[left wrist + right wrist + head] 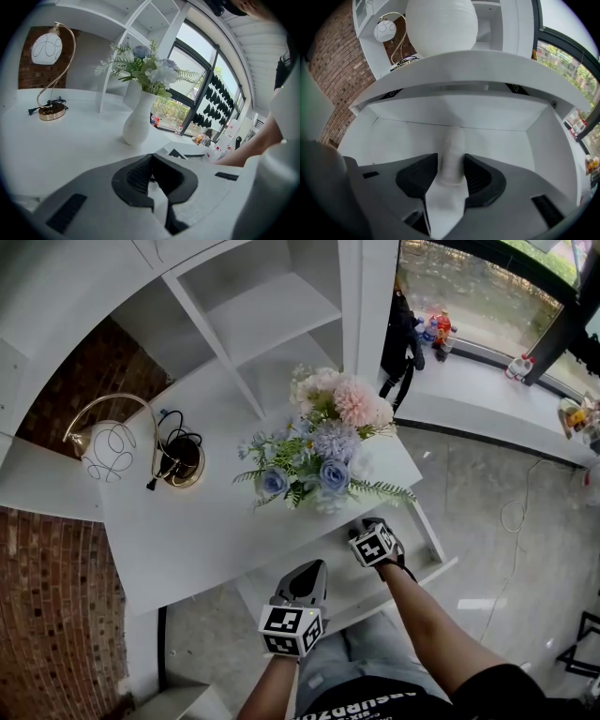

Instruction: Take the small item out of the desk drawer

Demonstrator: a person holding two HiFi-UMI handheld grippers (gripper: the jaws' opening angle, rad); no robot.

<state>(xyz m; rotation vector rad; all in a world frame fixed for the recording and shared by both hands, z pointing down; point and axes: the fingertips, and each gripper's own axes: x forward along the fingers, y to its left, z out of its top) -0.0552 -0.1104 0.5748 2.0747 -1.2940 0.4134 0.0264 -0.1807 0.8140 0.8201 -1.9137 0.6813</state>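
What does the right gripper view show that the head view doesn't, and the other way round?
Only the right gripper view shows a small white cylinder between the right gripper's jaws, pads against it, and the drawer's back wall. Only the head view shows the flower bouquet, the left gripper, the person's forearm and the floor. Both show the lamp and the white desk.

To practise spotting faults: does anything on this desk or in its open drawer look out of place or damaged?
Nothing spilled or damaged. Only the cord of the lamp stands out: bundled at the base, its plug lying loose on the desk.
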